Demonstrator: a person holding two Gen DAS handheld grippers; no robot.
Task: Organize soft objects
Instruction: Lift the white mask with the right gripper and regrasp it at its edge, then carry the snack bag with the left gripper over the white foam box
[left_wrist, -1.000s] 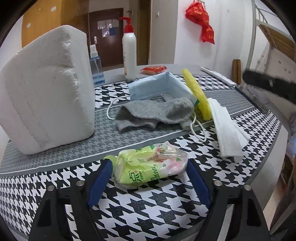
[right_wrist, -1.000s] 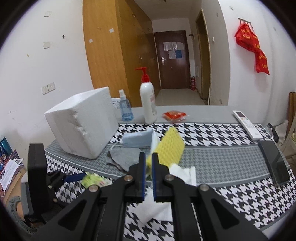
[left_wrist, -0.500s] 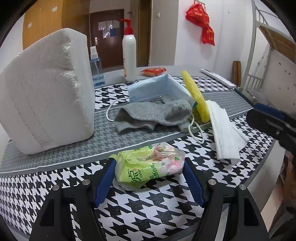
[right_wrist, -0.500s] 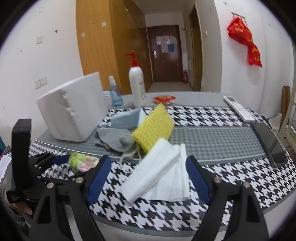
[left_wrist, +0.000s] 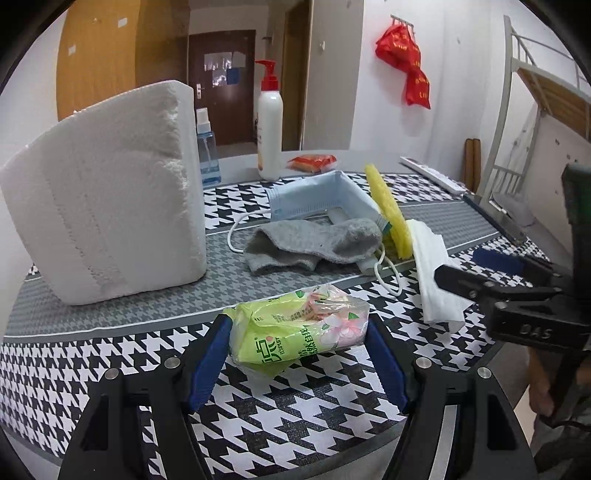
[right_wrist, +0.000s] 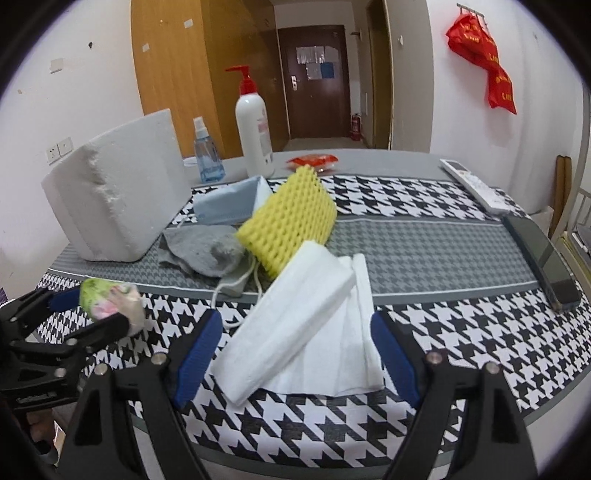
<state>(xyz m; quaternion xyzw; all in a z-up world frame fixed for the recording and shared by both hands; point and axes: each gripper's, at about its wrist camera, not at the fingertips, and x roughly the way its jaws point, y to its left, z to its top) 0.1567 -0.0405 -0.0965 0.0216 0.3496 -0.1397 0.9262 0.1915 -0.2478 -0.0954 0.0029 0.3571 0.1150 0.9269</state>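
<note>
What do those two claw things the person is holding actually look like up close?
Both look alike: the left gripper and right gripper are matte black angular frames, each with two long fingers lined with blue pads. Silver screw heads dot the black arms. Seen from the left camera, the right gripper's body carries raised lettering, roughly "DAS". No cables or sleeves show clearly.

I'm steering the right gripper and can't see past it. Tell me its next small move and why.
Probably ease the right gripper forward and down, then close on the folded white tissues. Its jaws have just opened wide and already straddle that stack without touching it, while the left gripper is busy clamping the green tissue pack.
</note>
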